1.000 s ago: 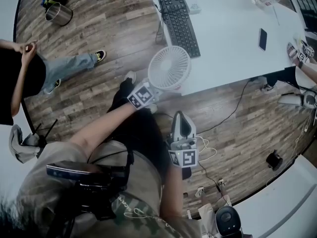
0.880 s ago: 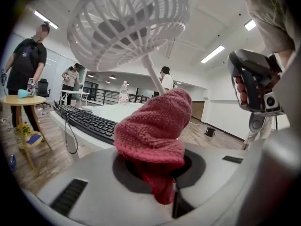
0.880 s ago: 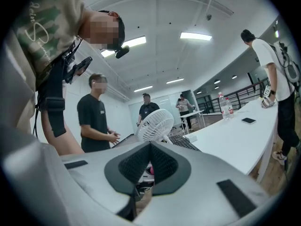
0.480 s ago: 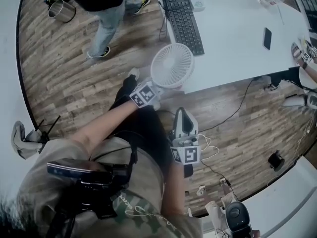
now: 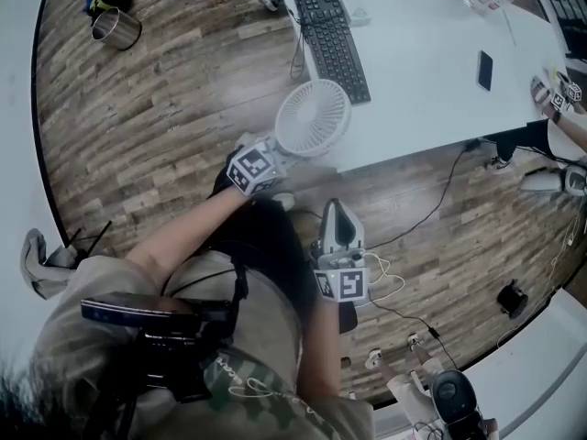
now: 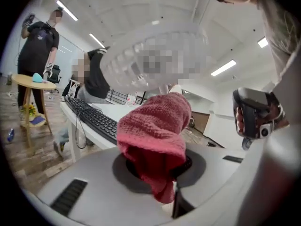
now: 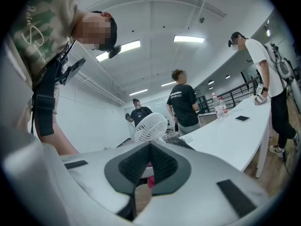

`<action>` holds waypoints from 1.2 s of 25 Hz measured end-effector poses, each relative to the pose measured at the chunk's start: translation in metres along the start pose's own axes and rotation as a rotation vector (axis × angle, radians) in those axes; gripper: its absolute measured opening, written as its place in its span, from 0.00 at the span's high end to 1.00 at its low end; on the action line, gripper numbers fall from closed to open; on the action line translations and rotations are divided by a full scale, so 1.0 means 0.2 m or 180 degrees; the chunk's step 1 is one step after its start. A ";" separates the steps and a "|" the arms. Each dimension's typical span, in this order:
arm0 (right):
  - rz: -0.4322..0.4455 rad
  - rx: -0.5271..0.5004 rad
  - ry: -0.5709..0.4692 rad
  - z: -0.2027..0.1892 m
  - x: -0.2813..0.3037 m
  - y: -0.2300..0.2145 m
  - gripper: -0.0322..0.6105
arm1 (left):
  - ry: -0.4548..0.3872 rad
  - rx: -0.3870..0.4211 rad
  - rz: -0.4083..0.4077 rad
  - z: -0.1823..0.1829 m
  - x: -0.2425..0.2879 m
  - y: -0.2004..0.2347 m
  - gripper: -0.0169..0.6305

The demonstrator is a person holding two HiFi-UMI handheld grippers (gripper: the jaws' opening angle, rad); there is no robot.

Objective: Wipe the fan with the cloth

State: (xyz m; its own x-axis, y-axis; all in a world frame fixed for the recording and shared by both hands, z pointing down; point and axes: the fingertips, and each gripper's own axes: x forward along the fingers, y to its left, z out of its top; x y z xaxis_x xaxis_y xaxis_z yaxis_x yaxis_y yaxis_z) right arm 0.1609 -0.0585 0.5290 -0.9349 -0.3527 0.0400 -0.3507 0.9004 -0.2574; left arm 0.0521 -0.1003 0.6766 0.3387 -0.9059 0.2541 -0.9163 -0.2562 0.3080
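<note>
Seen from the head camera, a white fan [image 5: 314, 117] with a round, finely ribbed plastic grille stands at the near edge of a white table [image 5: 431, 62], its face tilted up toward the lens. A black keyboard [image 5: 328, 35] lies just behind the fan and a dark phone [image 5: 485, 70] well off to its right. The left gripper [image 5: 275, 157], marker cube uppermost, reaches in at the fan's lower left rim; the right gripper [image 5: 336, 213] hangs well below the fan over the plank-patterned wood floor [image 5: 165, 108], where a thin cable [image 5: 440, 195] trails. A shiny metal pot [image 5: 115, 27] sits far to the fan's upper left.

In the left gripper view, a red knitted cloth [image 6: 155, 131] is bunched up and pinched in the claw, draping over both pads and rising toward the fan's grille directly above, which is blurred here. The keyboard runs away on the table to the left of the fan, and a person stands by a small round wooden side table [image 6: 33, 81] farther left.

In the right gripper view, the claw's black, dimpled pads are pressed together with nothing between them. The fan rises just beyond the tips as a leaning oval, grille toward the camera, with a sliver of red showing low behind the jaws. Two clear bottles [image 7: 218, 108] stand on the table to the fan's right, and three people stand behind it.
</note>
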 end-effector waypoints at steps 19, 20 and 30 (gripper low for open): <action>-0.0200 0.0106 0.0017 -0.08 -0.12 -0.04 0.95 | -0.0240 -0.0078 0.0018 0.18 0.06 -0.06 0.89; -0.0196 0.0111 0.0013 -0.08 -0.12 -0.04 0.95 | -0.0228 -0.0037 0.0021 0.18 0.06 -0.07 0.89; -0.0190 0.0149 0.0047 -0.12 -0.12 -0.05 0.95 | -0.0005 0.0290 0.0016 0.13 0.09 -0.08 0.90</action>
State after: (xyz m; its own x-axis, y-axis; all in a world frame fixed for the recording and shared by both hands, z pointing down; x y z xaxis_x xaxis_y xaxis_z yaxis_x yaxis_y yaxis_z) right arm 0.1858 -0.0540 0.5534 -0.9132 -0.4014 0.0709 -0.4033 0.8649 -0.2989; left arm 0.0669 -0.1203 0.6531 0.3338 -0.9078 0.2540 -0.9336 -0.2812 0.2220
